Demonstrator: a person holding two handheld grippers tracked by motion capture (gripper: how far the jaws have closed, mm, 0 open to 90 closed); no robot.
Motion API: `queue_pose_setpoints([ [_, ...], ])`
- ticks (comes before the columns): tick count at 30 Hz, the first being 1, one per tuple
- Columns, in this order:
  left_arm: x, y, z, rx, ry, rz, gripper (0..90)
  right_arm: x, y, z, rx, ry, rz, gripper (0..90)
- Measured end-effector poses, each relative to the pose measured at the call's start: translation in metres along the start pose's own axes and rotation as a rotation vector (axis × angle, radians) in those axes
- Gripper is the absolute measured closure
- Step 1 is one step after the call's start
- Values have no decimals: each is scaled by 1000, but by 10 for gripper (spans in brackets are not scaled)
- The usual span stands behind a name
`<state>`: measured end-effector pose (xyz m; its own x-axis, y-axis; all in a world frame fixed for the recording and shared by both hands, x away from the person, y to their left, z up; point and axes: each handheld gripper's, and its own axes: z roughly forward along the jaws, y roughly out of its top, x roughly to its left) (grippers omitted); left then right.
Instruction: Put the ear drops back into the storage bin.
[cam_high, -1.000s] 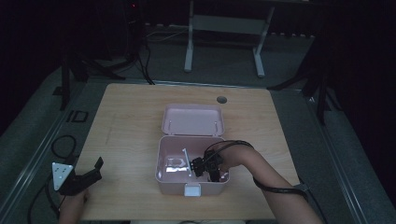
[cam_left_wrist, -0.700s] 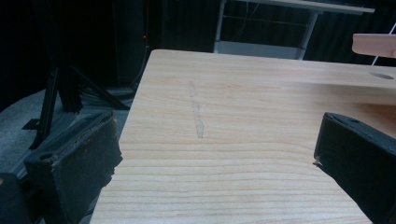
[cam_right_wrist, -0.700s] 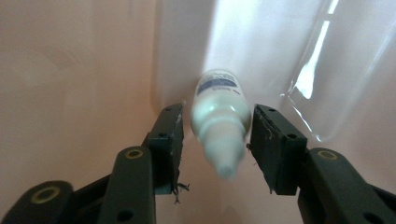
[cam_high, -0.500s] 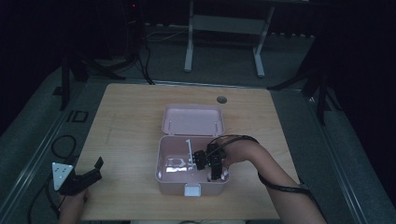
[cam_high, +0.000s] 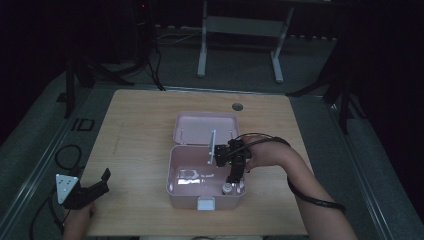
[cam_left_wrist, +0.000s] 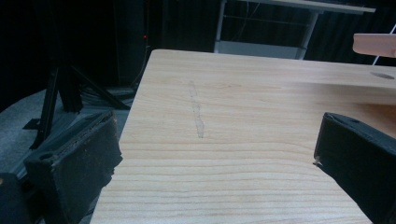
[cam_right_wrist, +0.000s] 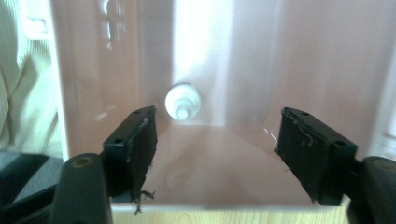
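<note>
Small white bottle left standing inside the open pink plastic box

The right gripper (cam_high: 233, 176), jaws just opened and empty, hangs above the small white bottle (cam_right_wrist: 182, 101) in the pink plastic box (cam_high: 172, 181); the left gripper (cam_high: 97, 184) waits open at the near-left.

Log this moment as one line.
right gripper: open, fingers just opening, nothing between | bottle: upright in box | left gripper: open over table
</note>
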<state>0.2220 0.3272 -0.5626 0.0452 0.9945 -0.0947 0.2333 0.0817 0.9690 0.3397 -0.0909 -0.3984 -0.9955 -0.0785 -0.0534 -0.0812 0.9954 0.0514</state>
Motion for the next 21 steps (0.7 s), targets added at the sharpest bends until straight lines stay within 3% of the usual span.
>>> queue_pose_setpoints([
  [8,0,0,0,1,1,1,5,-4,-21,-16,-56,-6,78,139],
  [16,0,0,0,-1,2,-1,5,-8,-47,-31,-135,-76,149,138],
  [21,0,0,0,0,1,-1,5,-11,-65,-30,-143,-80,185,139],
])
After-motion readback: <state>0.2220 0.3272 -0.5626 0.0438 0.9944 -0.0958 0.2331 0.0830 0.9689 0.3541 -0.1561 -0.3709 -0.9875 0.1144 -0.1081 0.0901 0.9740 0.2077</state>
